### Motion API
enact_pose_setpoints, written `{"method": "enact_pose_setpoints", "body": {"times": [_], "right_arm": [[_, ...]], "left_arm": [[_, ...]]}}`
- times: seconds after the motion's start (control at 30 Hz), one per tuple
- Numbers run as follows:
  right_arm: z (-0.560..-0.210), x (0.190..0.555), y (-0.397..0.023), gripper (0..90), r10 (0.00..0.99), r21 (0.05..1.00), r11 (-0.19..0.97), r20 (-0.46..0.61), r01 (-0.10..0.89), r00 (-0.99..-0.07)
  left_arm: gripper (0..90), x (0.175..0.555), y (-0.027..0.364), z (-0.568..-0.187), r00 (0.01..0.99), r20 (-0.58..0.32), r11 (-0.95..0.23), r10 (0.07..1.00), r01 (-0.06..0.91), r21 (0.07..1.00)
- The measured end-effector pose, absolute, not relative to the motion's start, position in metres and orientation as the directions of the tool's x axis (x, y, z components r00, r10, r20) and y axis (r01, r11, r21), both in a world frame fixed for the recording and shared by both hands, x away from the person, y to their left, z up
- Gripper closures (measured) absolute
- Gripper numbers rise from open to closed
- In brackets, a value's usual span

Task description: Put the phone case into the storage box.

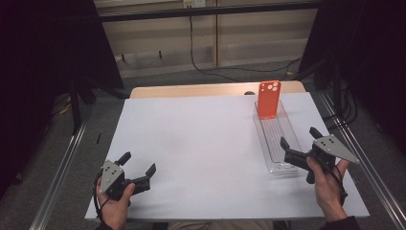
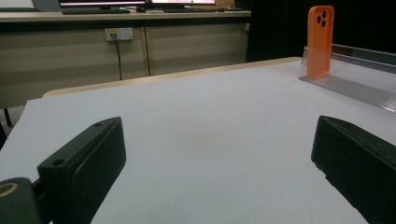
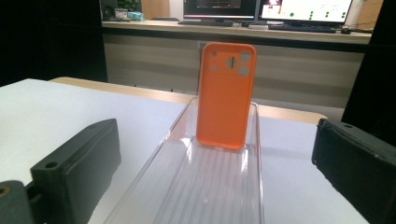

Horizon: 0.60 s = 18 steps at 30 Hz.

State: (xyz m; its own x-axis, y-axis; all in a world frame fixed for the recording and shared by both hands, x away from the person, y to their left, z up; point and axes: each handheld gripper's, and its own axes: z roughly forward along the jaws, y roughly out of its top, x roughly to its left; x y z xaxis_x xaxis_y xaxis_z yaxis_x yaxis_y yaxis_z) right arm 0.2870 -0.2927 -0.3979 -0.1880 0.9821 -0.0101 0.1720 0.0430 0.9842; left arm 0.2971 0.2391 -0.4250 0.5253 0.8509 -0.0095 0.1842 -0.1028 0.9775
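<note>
High view: white bench, dark room. Both my jaws wide, empty. Orange phone case upright at far end of clear tray ahead of right gripper; left gripper well apart.

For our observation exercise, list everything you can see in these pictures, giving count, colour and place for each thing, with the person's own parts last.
Phone case: one, orange, standing upright at the far end of the tray, camera holes at the top.
Tray: one, clear plastic, long and ribbed, on the right side of the table.
Table cover: one, white, over most of the table top.
Table top: one, light wood, showing along the far edge.
Monitors: at least two, lit, on a desk in the background.
Left hand-held gripper: one, black, jaws apart, near left of the table.
Right hand-held gripper: one, black, jaws apart, at the tray's near end.
Hands: two, each holding a gripper.
</note>
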Motion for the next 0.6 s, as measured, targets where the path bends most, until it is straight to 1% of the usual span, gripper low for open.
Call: {"method": "enact_pose_setpoints", "body": {"times": [0.23, 0.5, 0.6], "right_arm": [[-0.403, 0.276, -0.295, 1.0, 0.984, 0.985, 0.037, -0.006, 0.170, -0.178], [-0.410, 0.263, -0.292, 0.7, 0.979, 0.986, 0.043, -0.009, 0.163, -0.205], [-0.412, 0.261, -0.293, 0.7, 0.980, 0.986, 0.041, -0.009, 0.162, -0.199]], "left_arm": [[3.0, 0.297, 0.239, -0.425, 0.523, -0.011, -0.102, 0.852, 0.188, 0.977], [3.0, 0.296, 0.239, -0.425, 0.520, -0.007, -0.106, 0.854, 0.188, 0.977], [3.0, 0.296, 0.239, -0.425, 0.519, -0.019, -0.097, 0.854, 0.194, 0.976]]}}
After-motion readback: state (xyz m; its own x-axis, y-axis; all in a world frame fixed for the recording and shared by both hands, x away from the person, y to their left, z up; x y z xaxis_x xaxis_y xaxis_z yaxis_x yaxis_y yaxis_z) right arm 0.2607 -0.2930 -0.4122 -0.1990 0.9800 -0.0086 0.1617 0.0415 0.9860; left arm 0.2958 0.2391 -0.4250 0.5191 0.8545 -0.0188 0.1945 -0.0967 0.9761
